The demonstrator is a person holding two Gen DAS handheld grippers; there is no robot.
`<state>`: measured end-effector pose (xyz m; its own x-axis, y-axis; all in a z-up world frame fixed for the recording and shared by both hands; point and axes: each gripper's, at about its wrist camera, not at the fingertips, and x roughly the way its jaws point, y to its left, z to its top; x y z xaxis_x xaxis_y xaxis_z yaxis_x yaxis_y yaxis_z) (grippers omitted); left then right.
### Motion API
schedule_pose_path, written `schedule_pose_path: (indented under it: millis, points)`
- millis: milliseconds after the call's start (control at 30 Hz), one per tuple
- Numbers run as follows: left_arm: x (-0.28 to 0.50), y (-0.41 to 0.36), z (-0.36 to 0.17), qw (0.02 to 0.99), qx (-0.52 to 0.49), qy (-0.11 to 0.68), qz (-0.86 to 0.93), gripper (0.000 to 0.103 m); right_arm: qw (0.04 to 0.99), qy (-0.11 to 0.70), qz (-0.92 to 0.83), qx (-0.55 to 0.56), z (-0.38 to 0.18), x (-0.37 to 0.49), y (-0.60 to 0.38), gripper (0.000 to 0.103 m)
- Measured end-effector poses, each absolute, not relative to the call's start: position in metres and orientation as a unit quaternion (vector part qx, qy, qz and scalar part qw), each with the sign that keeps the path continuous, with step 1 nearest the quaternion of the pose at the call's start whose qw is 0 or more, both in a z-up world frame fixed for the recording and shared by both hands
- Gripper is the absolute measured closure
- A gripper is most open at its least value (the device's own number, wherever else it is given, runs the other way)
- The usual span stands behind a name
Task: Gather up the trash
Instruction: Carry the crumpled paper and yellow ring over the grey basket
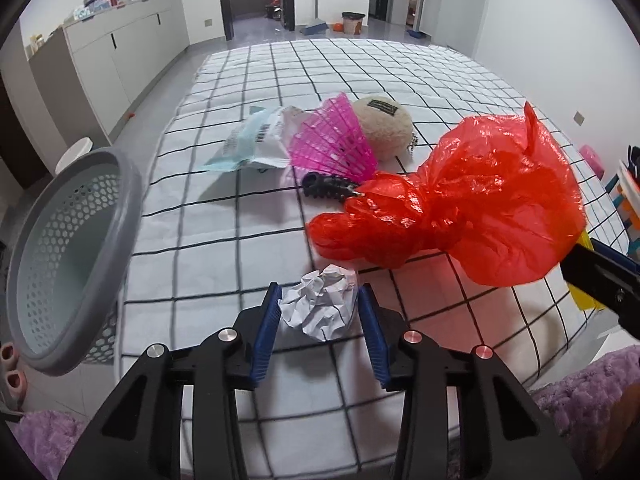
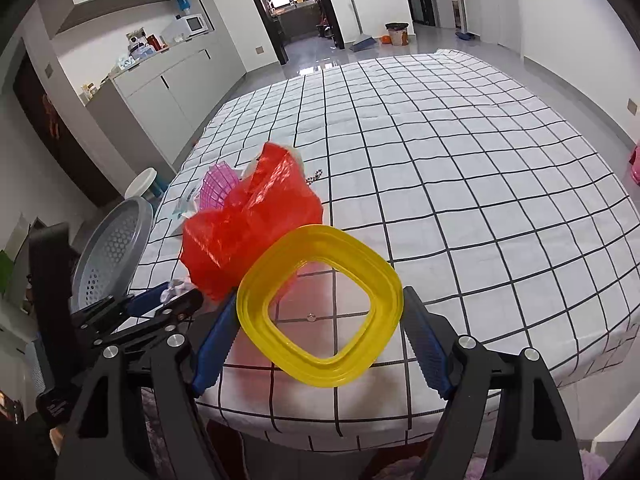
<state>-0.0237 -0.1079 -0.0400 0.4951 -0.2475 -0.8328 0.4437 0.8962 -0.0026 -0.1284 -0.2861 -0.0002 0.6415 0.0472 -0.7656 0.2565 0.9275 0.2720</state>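
Observation:
A crumpled white paper ball (image 1: 320, 307) lies on the checked bed between the blue pads of my left gripper (image 1: 320, 309), which closes on it. A red plastic bag (image 1: 460, 204) lies just beyond, also in the right wrist view (image 2: 252, 224). My right gripper (image 2: 320, 312) holds a yellow square plastic ring (image 2: 320, 308) between its pads, at the bed's near edge. A torn mailer bag (image 1: 256, 140), a pink fan (image 1: 336, 144), a black hair clip (image 1: 326, 189) and a beige plush ball (image 1: 384, 128) lie further out.
A grey perforated basket (image 1: 60, 264) stands tilted at the bed's left edge, also in the right wrist view (image 2: 112, 256). A white stool (image 2: 142, 184) stands beside the bed. Cabinets (image 1: 120, 52) line the left wall. A bin (image 1: 353, 23) stands far off on the floor.

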Motion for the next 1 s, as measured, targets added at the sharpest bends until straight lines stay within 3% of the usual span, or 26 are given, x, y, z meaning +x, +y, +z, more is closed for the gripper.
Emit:
schedule_pose_path:
  millis: [533,1000]
  points:
    - [-0.034,-0.033,0.012,0.889,0.093,0.418,-0.164,0.064,0.9,0.396,-0.07,0.171,0.047,-0.153,-0.267,0.027]
    - [-0.002,0.055,0.04,0.911,0.076,0.396,-0.084,0.064,0.912,0.386,0.058,0.123,0.074,-0.074,-0.163,0.028]
